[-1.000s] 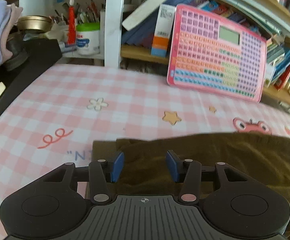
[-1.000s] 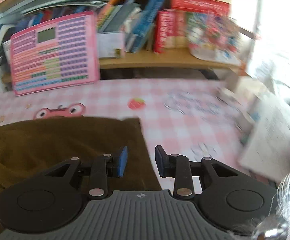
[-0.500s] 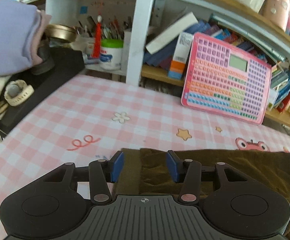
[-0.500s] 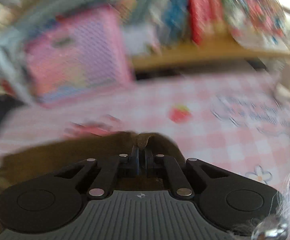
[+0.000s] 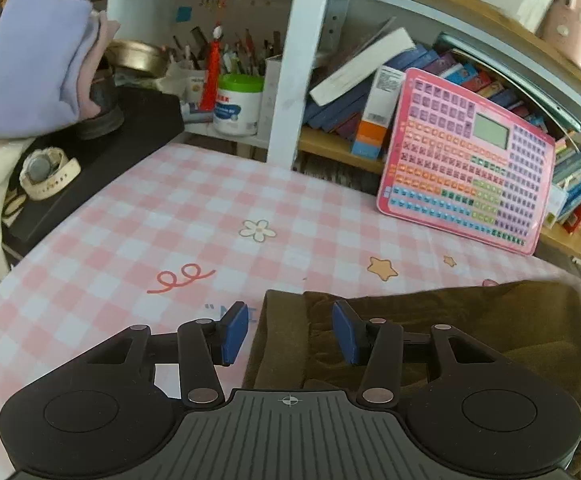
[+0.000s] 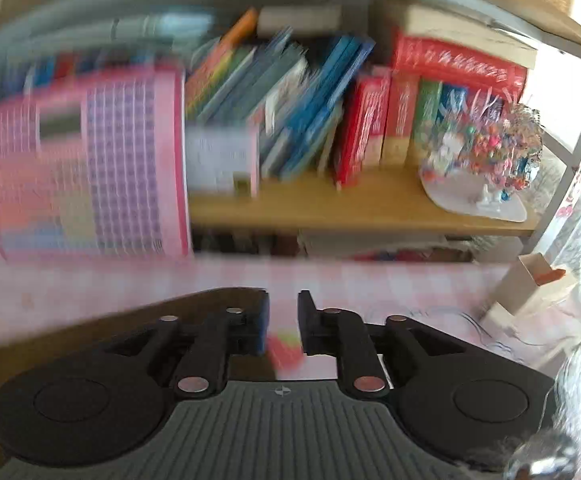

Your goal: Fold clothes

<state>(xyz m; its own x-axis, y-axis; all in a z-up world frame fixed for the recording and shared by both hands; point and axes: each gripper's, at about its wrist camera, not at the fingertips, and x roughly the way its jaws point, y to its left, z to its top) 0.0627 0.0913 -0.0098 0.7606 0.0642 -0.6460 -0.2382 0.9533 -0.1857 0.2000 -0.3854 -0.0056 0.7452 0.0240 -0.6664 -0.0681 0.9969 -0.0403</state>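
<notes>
Far left edge of the desk (image 5: 178,216): a black stand (image 5: 122,148) with a watch (image 5: 44,174) on it and folded lilac cloth (image 5: 30,76) above, off the work area.

Left tongs (image 5: 288,330): blue pads held partly apart, nothing pinched. They straddle the left end of the brown garment (image 5: 470,328), one pad over bare pink-check cloth, the other over the brown fabric. Opening unchanged over the last second; the view has pulled back, so more of the desk's far side now shows.

The garment lies flat along the near edge of the desk, running rightward from the left tongs, with a doubled layer visible at its left end.

Right tongs (image 6: 282,330): half a second ago they were clamped on a raised tuck of fabric; the jaws have just been opening, and now only checked cloth shows in the gap. The brown edge sits beside the left pad. Heavy blur in this view.

Judgement: one fold has just been laid down and released; next comes a fresh grip for a further fold.
</notes>
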